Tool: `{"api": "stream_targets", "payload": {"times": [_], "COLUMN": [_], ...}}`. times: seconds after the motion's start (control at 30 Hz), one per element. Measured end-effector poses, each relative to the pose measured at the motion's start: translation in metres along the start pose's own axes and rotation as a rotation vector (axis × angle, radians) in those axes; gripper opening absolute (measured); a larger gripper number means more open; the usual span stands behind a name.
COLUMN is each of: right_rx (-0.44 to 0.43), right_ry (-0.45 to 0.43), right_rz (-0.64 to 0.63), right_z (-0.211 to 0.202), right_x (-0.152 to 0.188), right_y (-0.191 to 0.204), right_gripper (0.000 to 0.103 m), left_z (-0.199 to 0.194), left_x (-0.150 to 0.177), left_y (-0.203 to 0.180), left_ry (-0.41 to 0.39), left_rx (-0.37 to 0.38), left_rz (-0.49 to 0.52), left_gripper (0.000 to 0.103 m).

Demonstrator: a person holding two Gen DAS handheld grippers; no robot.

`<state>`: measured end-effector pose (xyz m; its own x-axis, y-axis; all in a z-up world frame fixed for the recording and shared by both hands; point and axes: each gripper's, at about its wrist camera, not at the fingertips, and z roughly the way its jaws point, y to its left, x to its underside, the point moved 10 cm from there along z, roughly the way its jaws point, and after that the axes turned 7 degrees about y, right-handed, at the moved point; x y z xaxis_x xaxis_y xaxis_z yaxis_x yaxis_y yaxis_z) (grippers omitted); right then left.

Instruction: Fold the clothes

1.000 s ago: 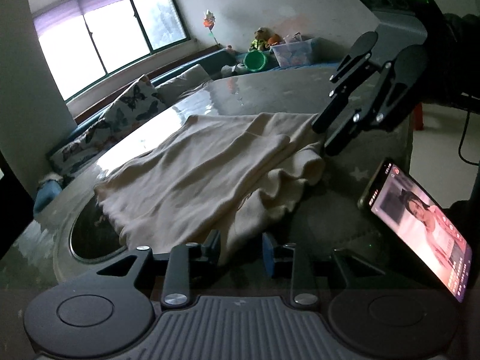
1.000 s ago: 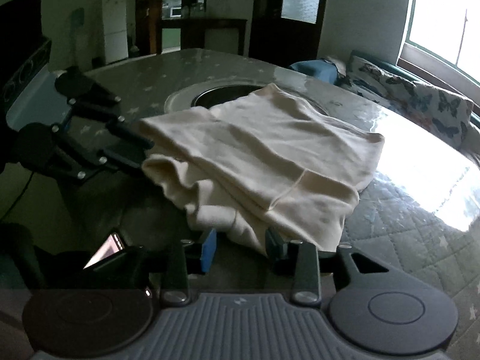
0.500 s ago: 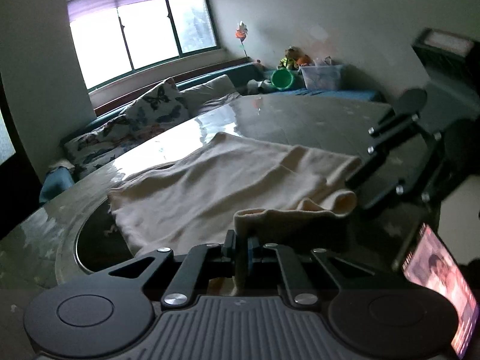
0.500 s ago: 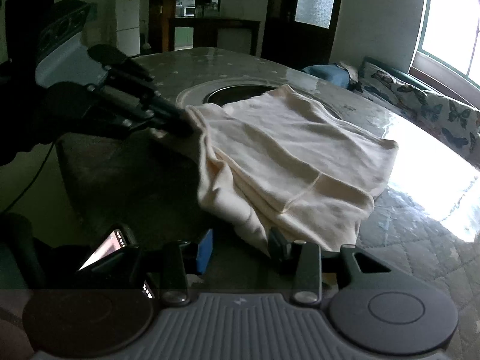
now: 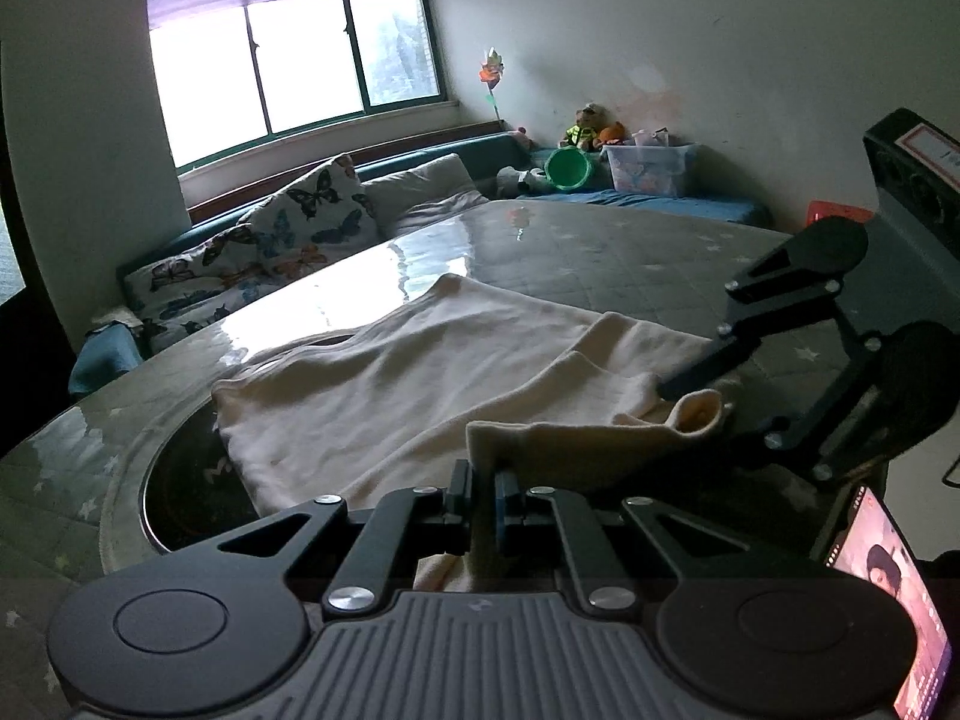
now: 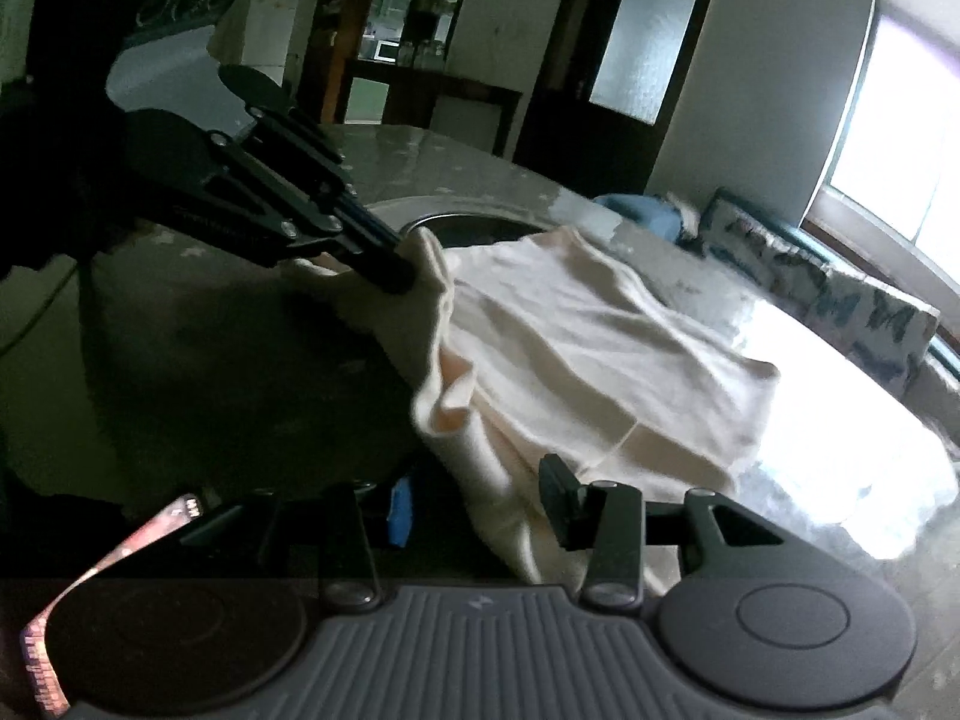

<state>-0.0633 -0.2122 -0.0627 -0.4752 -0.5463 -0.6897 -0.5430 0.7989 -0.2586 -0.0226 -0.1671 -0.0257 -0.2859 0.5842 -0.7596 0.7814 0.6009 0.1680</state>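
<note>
Left wrist: clear bin [image 5: 648, 167] of indistinct items by wall

Each hand-held gripper is matte black. The left hand-held gripper [image 5: 483, 495] has 2 slim fingers with blue pads [image 5: 503, 501], moved by angled link bars joined with silver screws. Behind the fingers sits a grey ribbed body flanked by 2 round black discs. The right hand-held gripper [image 6: 477, 501] matches it, with 1 blue pad [image 6: 401, 511] visible; its fingers are blurred.
</note>
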Motion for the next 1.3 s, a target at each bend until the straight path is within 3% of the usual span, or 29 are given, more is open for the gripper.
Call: {"api": "stream_targets", "payload": {"times": [0.27, 0.43, 0.6, 0.7, 0.77, 0.83, 1.0, 1.13, 1.3], "right_rx": [0.096, 0.073, 0.026, -0.012, -0.024, -0.038, -0.055, -0.068, -0.072], "right_ry": [-0.055, -0.043, -0.013, -0.005, -0.010, -0.015, -0.034, -0.048, -0.062], "right_rz": [-0.081, -0.132, -0.129, -0.061, -0.014, 0.031, 0.112, 0.202, 0.226], "right_z": [0.000, 0.003, 0.010, 0.011, 0.011, 0.009, 0.001, -0.002, -0.004], "right_x": [-0.009, -0.009, -0.008, -0.009, -0.011, -0.012, -0.018, -0.022, -0.028], "right_y": [-0.001, 0.005, 0.009, 0.004, 0.000, -0.004, -0.016, -0.030, -0.035], "right_gripper": [0.042, 0.043, 0.037, 0.024, 0.017, 0.013, 0.008, 0.008, 0.008], "left_z": [-0.007, -0.012, -0.018, -0.019, -0.018, -0.016, -0.009, -0.009, -0.004], "left_x": [0.015, 0.026, 0.036, 0.042, 0.045, 0.048, 0.048, 0.048, 0.048], "left_y": [-0.007, -0.014, -0.012, -0.011, -0.010, -0.011, -0.014, -0.014, -0.011], "left_ry": [0.001, 0.011, 0.019, 0.031, 0.038, 0.042, 0.044, 0.036, 0.040], "left_rx": [0.005, -0.005, -0.046, -0.091, -0.105, -0.106, -0.126, -0.129, -0.139], "left_rz": [0.003, 0.034, 0.053, 0.103, 0.125, 0.145, 0.203, 0.221, 0.229], "left_gripper": [0.009, 0.013, 0.028, 0.036, 0.047, 0.048, 0.051, 0.060, 0.061]}}
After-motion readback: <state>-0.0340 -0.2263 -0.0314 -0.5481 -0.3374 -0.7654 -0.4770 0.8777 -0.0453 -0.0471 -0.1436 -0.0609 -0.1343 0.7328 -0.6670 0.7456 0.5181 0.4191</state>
